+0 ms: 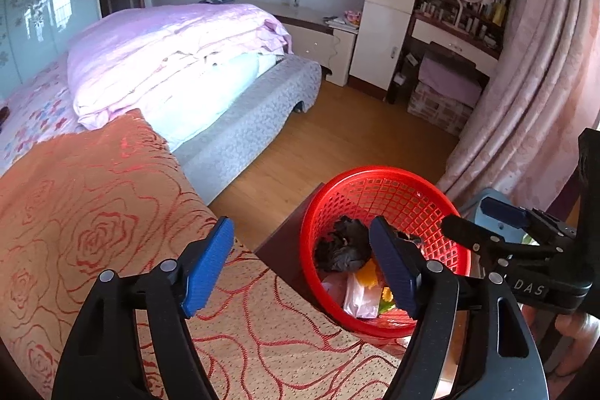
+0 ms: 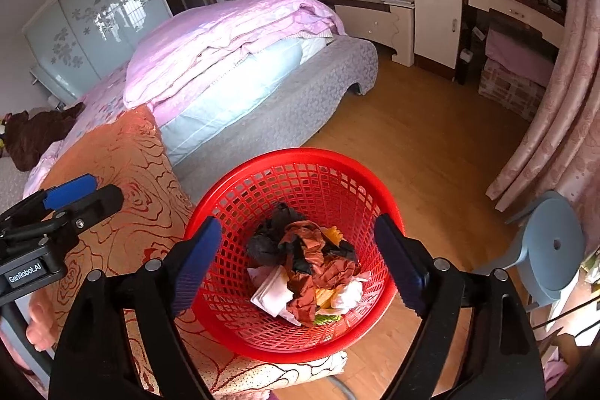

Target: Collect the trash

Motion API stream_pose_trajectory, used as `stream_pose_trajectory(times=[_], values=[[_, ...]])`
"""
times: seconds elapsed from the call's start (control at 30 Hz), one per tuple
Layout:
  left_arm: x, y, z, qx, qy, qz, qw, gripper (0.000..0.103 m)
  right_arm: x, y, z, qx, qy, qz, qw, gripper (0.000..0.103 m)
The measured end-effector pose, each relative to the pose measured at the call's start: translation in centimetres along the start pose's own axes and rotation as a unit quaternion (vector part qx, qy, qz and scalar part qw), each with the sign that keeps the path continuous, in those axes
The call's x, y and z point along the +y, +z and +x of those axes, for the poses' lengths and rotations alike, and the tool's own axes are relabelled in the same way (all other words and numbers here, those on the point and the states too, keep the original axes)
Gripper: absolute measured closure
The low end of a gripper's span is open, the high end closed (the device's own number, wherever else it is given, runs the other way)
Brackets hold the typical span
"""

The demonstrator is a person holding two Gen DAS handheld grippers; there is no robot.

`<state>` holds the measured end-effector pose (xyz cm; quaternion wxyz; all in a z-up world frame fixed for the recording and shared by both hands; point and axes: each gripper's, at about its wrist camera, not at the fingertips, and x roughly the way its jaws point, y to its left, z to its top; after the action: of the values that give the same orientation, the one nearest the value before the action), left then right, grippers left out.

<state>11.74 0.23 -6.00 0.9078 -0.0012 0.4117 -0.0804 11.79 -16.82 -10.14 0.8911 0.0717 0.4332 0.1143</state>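
Bedroom wood floor point(image 2: 431, 152), rose-patterned cover point(image 1: 93, 212) beside red basket point(image 2: 300, 158); both grippers released, empty.

Crumpled trash point(image 2: 311, 261) is held in the basket point(image 2: 240, 186), which is set beside the patterned cushion point(image 2: 127, 152); the bed point(image 2: 262, 115) is seen behind.

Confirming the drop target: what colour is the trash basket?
Red, with a mesh wall; the right wrist view shows it best.

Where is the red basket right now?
The red basket sits low in both views, between the rose-patterned cover and the wooden floor, framed by the right tongs.
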Motion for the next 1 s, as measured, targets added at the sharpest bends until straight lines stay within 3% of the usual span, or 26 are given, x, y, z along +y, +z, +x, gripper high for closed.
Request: stream_pose_trajectory(times=[0.27, 0.6, 1.0], values=[[0.6, -0.8, -1.5, -0.016, 0.026, 0.004, 0.9995, 0.023, 0.5, 0.0, -1.6, -0.027, -0.013, -0.005, 1.0, 0.007], [1.6, -1.9, -5.4, -0.067, 0.071, 0.008, 0.9952, 0.02, 3.0, -0.6, -4.7, -0.055, -0.019, -0.029, 0.998, 0.007], [1.7, -3.2, -8.4, -0.093, 0.078, -0.004, 0.9926, 0.019, 4.9, -3.5, -8.5, -0.092, -0.034, -0.031, 0.995, 0.007]])
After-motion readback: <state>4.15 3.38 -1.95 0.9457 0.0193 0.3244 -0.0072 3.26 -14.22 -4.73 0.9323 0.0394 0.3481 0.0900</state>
